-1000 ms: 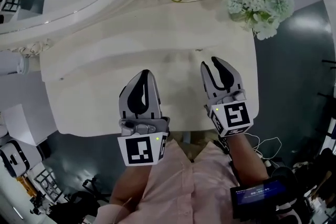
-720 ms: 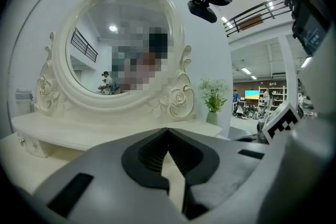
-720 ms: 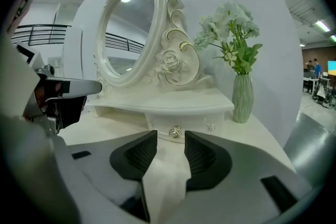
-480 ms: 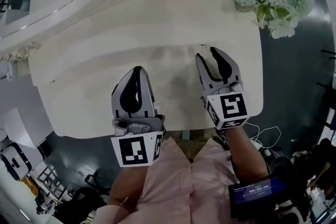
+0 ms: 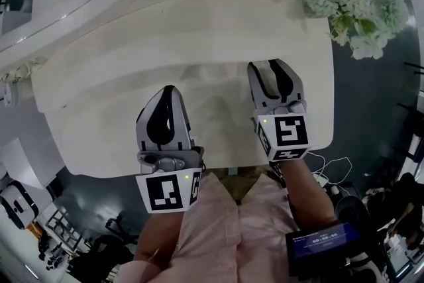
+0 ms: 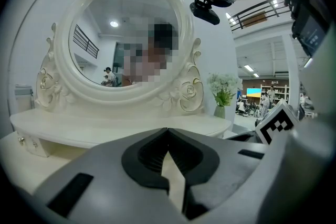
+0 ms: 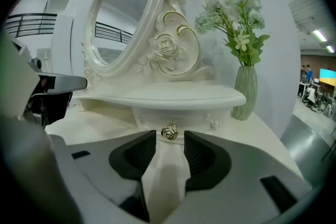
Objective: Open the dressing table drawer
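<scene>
The cream dressing table (image 5: 112, 122) fills the head view. In the right gripper view its small drawer front (image 7: 186, 115) sits under the raised shelf, with a gold rose knob (image 7: 169, 132) in the middle. My right gripper (image 7: 169, 138) is open and its jaws are still opening. The knob lies just ahead of the gap between the tips, and the pads do not touch it. From above, the right gripper (image 5: 270, 67) reaches over the tabletop toward the shelf. My left gripper (image 5: 169, 91) hovers over the tabletop to its left, and the left gripper (image 6: 168, 131) is shut on nothing.
An oval mirror (image 6: 126, 39) in a carved frame stands at the back of the table. A vase of white flowers (image 7: 244, 93) is at the right end, near the drawer. Smaller knobs (image 7: 214, 124) flank the gold one. Dark floor and a cable (image 5: 331, 179) lie beyond the table edge.
The right gripper's jaws have spread from a narrow gap to wide apart. Both grippers have sunk a little toward the tabletop. The left gripper has stayed shut.
</scene>
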Available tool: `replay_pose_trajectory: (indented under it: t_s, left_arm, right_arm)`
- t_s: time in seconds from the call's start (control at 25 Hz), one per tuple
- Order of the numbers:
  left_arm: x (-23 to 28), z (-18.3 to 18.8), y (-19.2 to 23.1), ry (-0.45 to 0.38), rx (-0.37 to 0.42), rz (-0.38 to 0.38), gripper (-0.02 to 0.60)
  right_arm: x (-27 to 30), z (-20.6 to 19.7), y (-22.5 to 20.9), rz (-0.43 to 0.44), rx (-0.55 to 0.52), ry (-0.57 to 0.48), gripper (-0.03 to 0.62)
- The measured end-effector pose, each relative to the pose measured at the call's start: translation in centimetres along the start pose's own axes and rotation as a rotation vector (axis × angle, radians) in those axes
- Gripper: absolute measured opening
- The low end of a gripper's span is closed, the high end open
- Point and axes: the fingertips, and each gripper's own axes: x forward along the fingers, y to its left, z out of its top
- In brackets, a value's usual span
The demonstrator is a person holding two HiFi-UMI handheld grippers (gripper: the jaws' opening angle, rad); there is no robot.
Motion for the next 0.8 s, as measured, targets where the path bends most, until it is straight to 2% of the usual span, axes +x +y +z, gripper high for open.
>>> replay_pose_trajectory:
  t_s: [0.8]
  left_arm:
    - [0.1, -0.1, 1.1, 0.015, -0.011, 0.010, 0.021]
  right_arm:
    - [1.4, -0.2, -0.2, -0.057, 0.017, 0.070, 0.147]
